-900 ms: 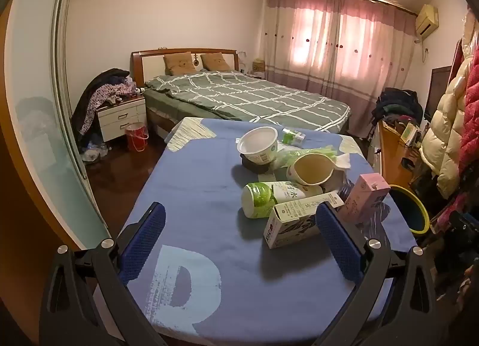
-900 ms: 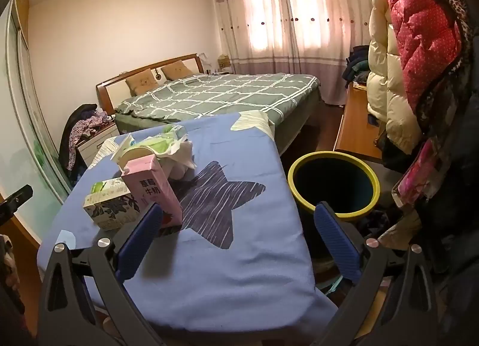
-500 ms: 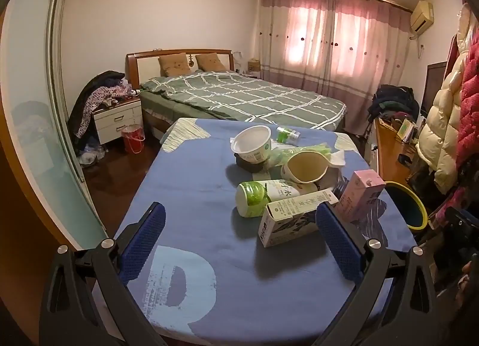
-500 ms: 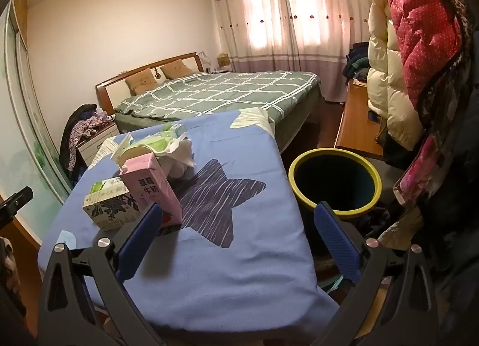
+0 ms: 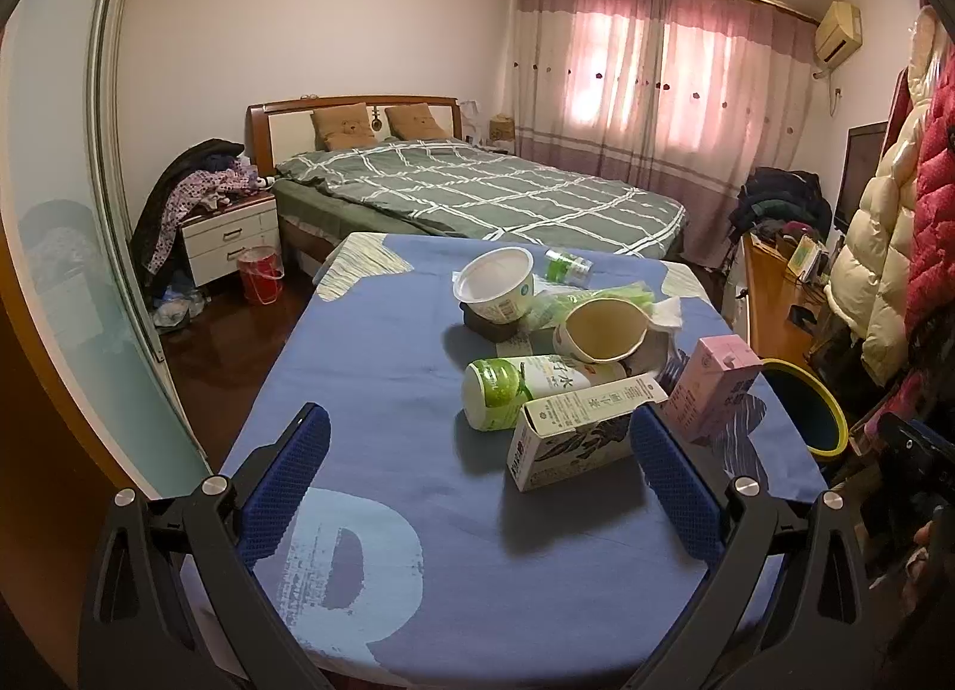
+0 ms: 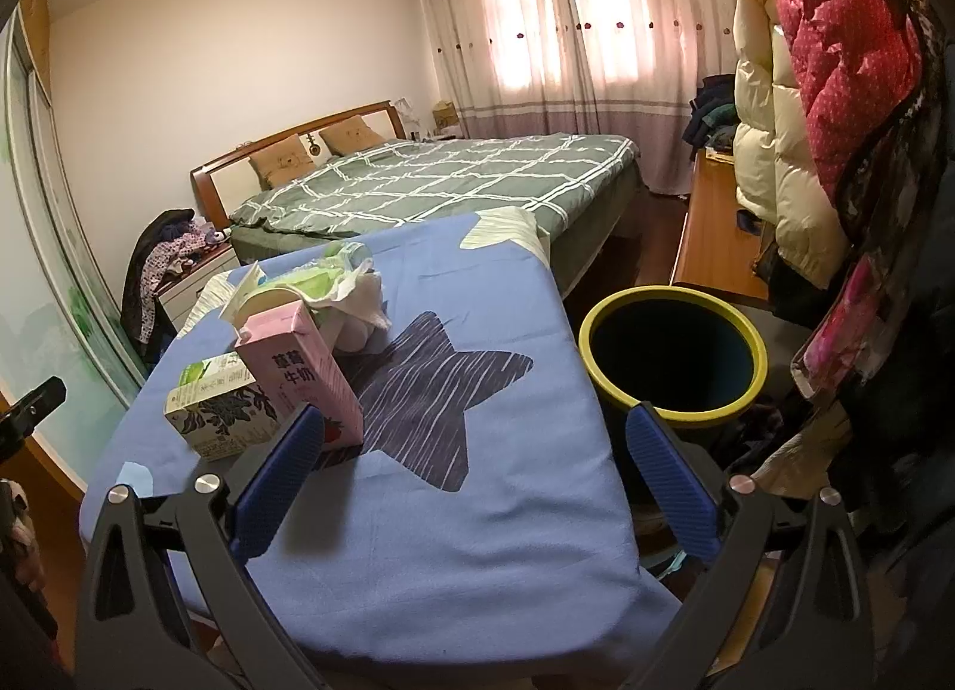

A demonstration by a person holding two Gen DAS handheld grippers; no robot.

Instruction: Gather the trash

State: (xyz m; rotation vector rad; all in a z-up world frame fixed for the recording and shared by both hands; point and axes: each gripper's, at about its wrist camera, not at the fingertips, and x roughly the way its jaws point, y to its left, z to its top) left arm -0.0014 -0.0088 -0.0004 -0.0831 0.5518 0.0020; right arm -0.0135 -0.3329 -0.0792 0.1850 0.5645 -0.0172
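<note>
Left gripper: jaws fully apart, empty, above the blue tablecloth. Trash pile at 1 o'clock: green bottle, white carton, pink carton. Right gripper: jaws apart, empty; yellow-rimmed bin at 1 o'clock

My left claw tilts downward with its blue pads spread wide and nothing between them. My right claw tilts down the same way, equally spread and empty.
</note>
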